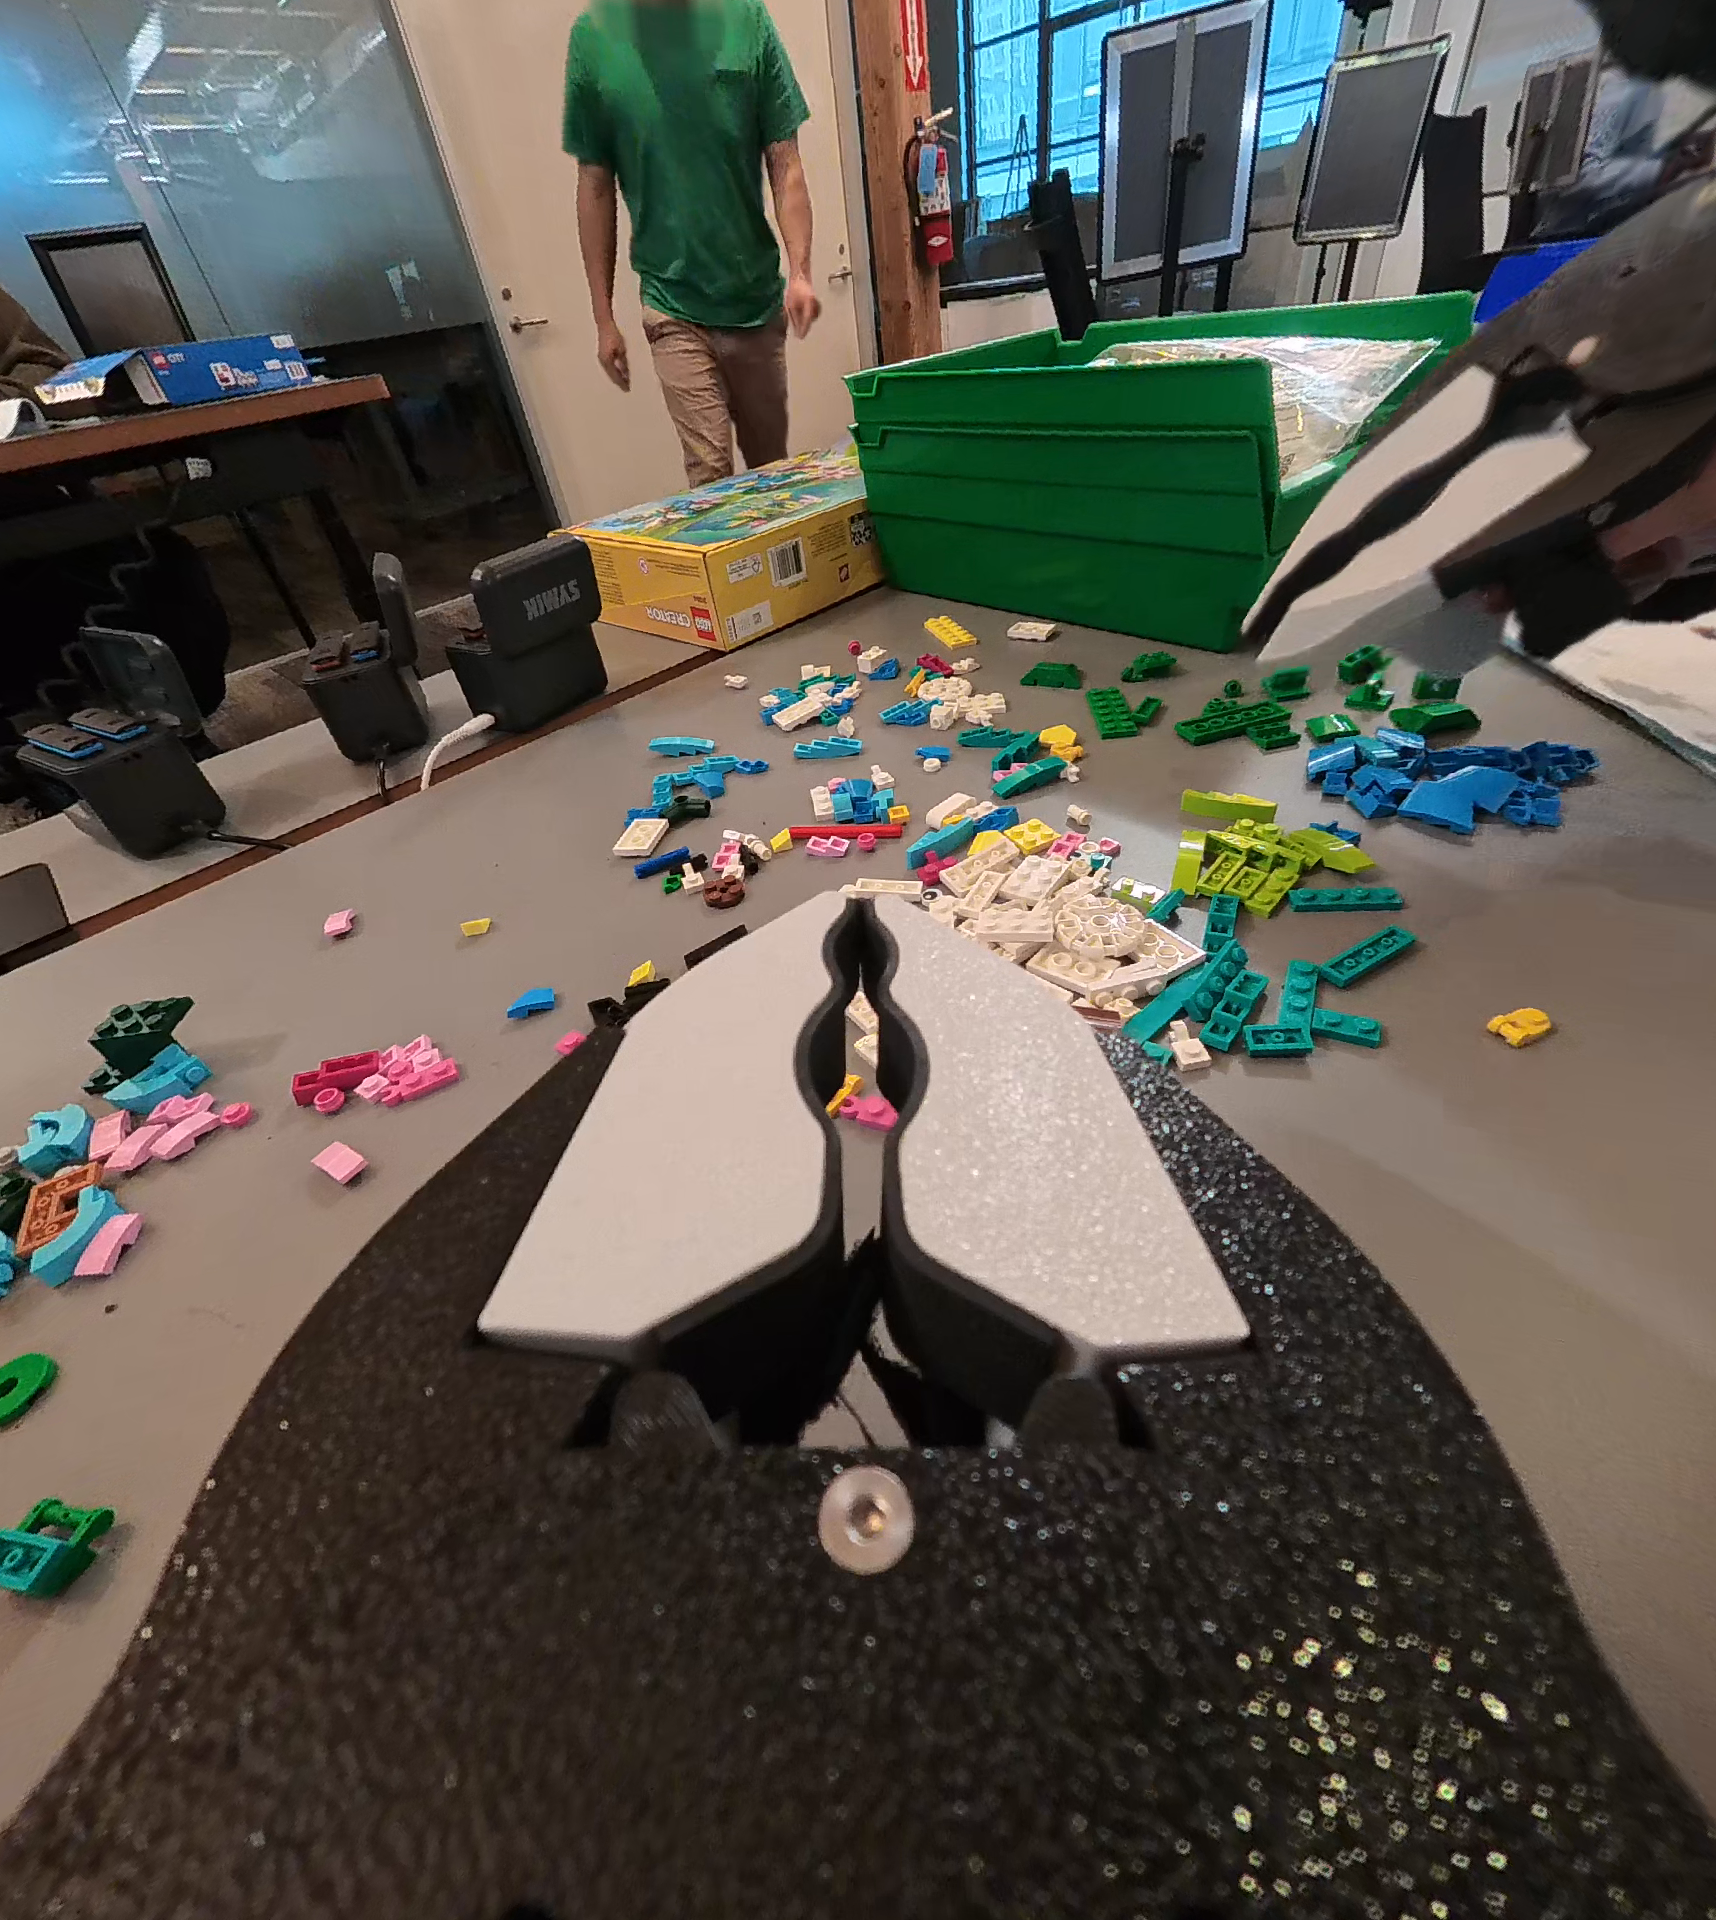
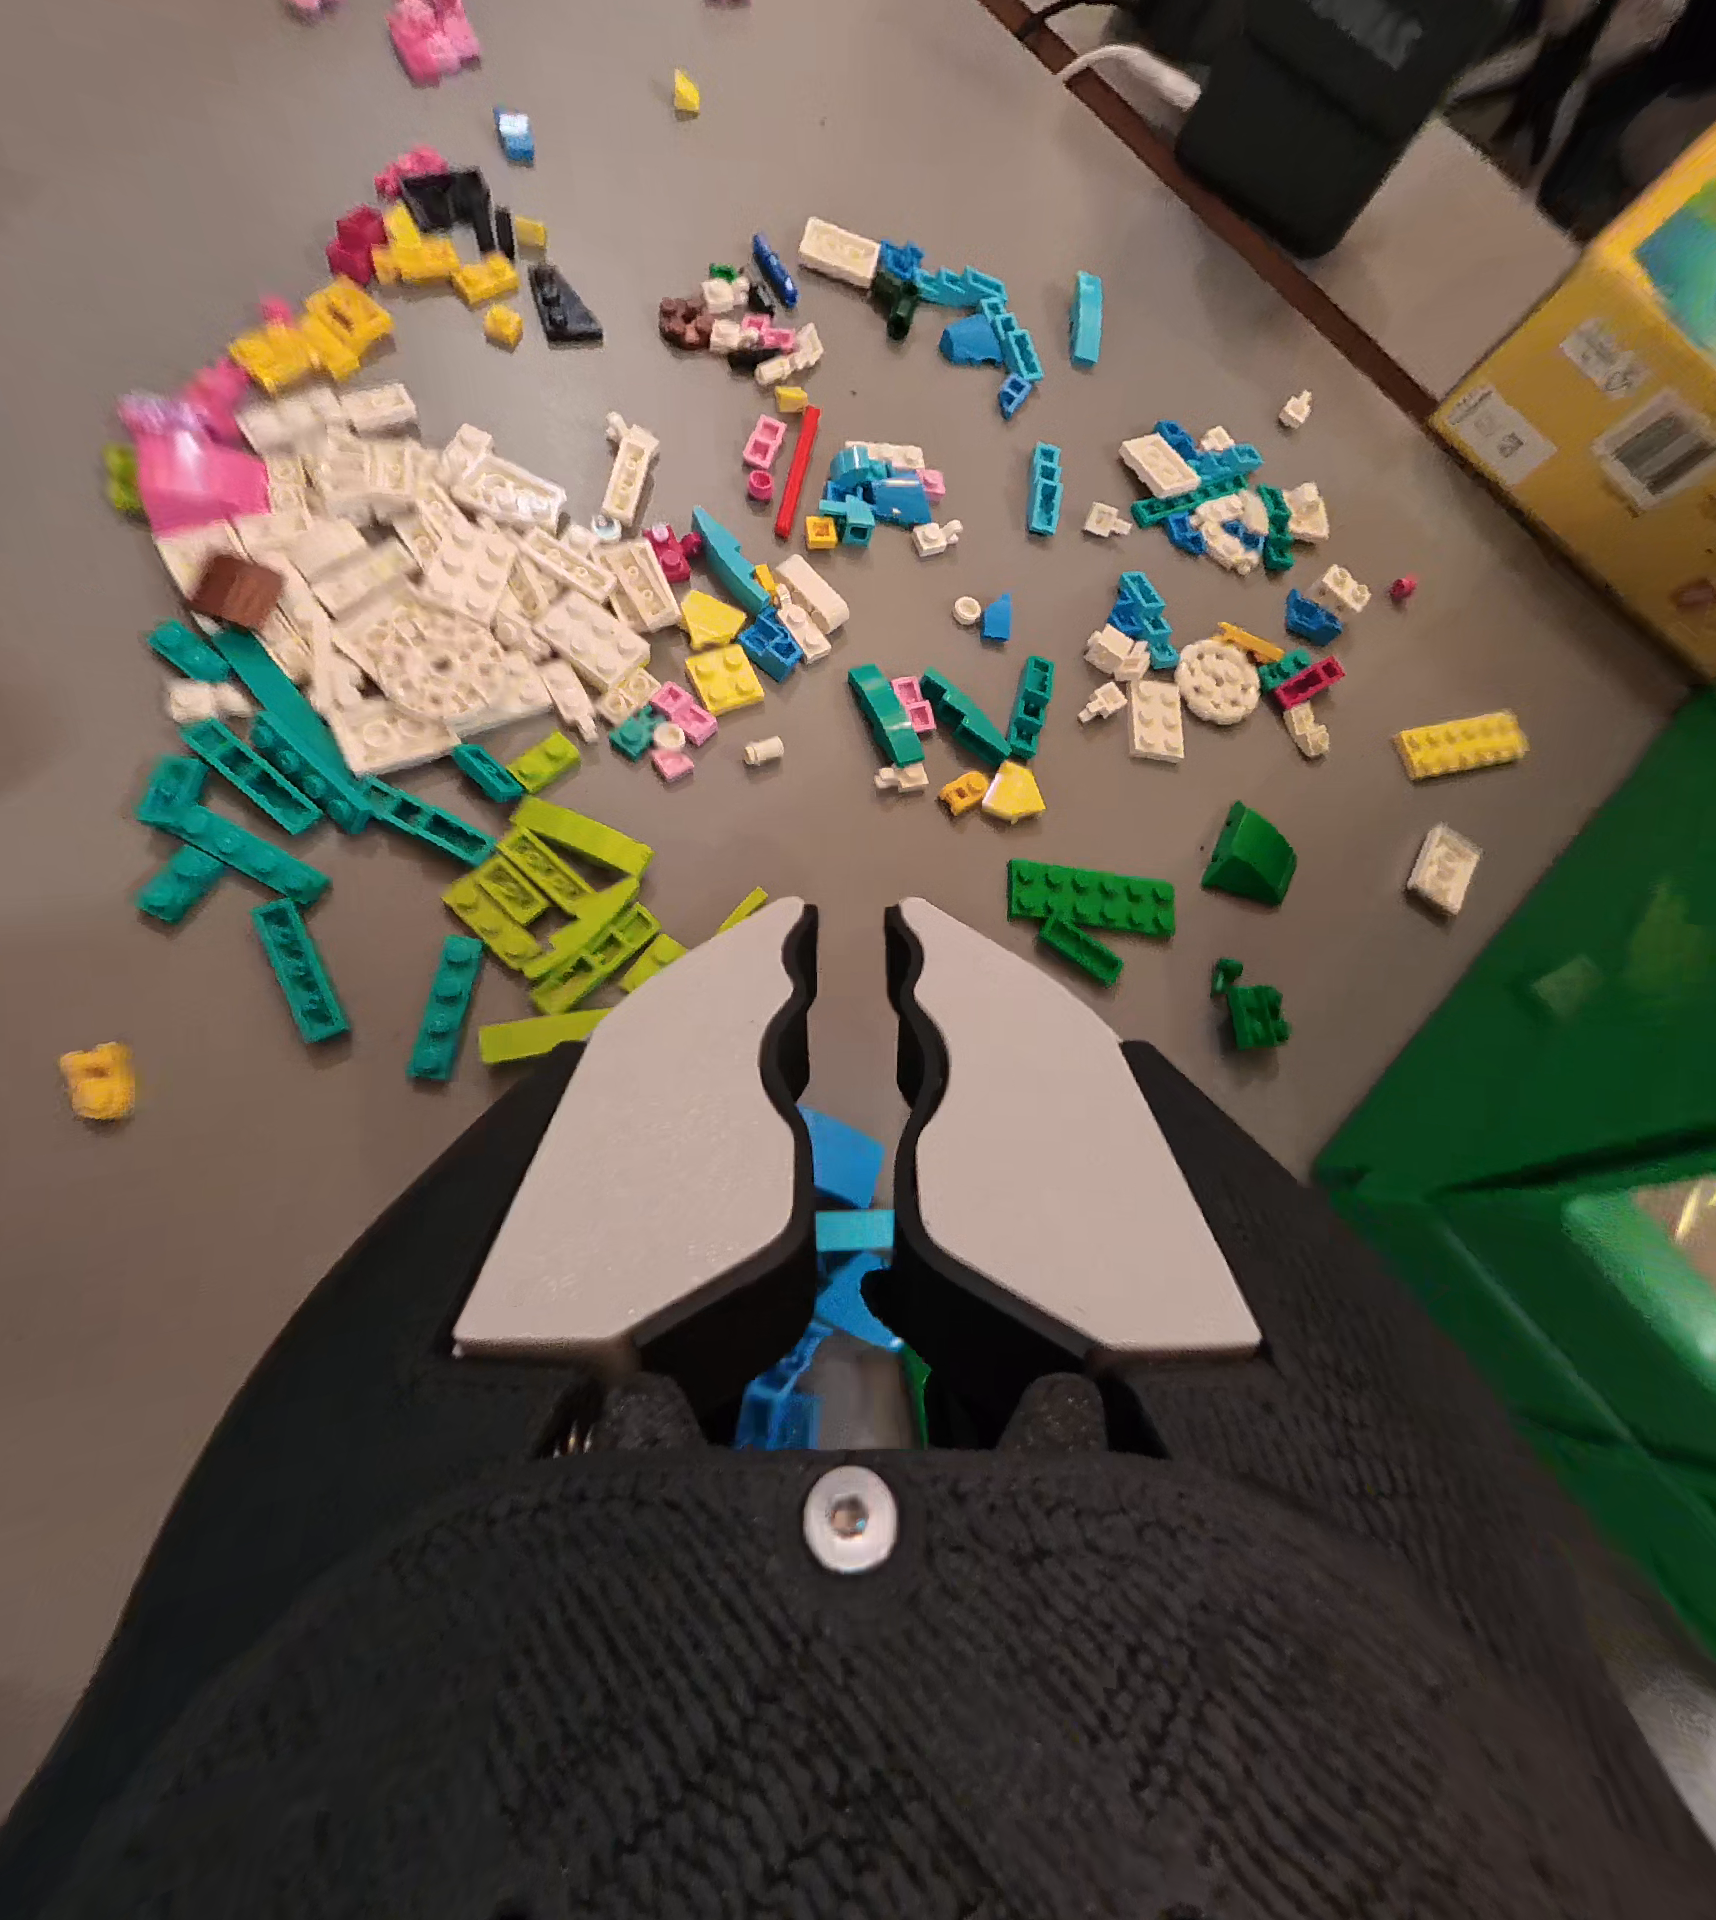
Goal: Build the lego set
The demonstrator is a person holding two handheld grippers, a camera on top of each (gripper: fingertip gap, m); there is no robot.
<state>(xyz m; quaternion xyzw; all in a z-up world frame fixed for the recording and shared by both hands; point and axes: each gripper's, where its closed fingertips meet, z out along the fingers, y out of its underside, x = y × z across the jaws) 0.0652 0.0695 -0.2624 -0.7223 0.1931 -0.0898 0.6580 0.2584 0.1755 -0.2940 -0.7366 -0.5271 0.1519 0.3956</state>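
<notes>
Hundreds of toy bricks litter the grey table (image 1: 418, 852), with stacked green bins (image 1: 1072, 499) at its far edge. Left gripper (image 1: 862, 914), tips pinched together on nothing, hovers beside the white brick pile (image 1: 1051, 914). Right gripper (image 2: 850, 920), narrowly parted and bare, hangs between lime pieces (image 2: 553, 894) and a green plate (image 2: 1091, 896).

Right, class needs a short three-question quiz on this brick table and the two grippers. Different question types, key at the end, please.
1. True or false: the left gripper has its fingers closed together at the tips.
2. Multiple choice: the pile just ahead and to the right of the left gripper's fingertips is (A) red wheels, (B) white bricks, (C) black tiles.
3. Fill in: the stacked bins at the far end of the table are ____.

Key: 1 true; 2 B; 3 green.
</notes>
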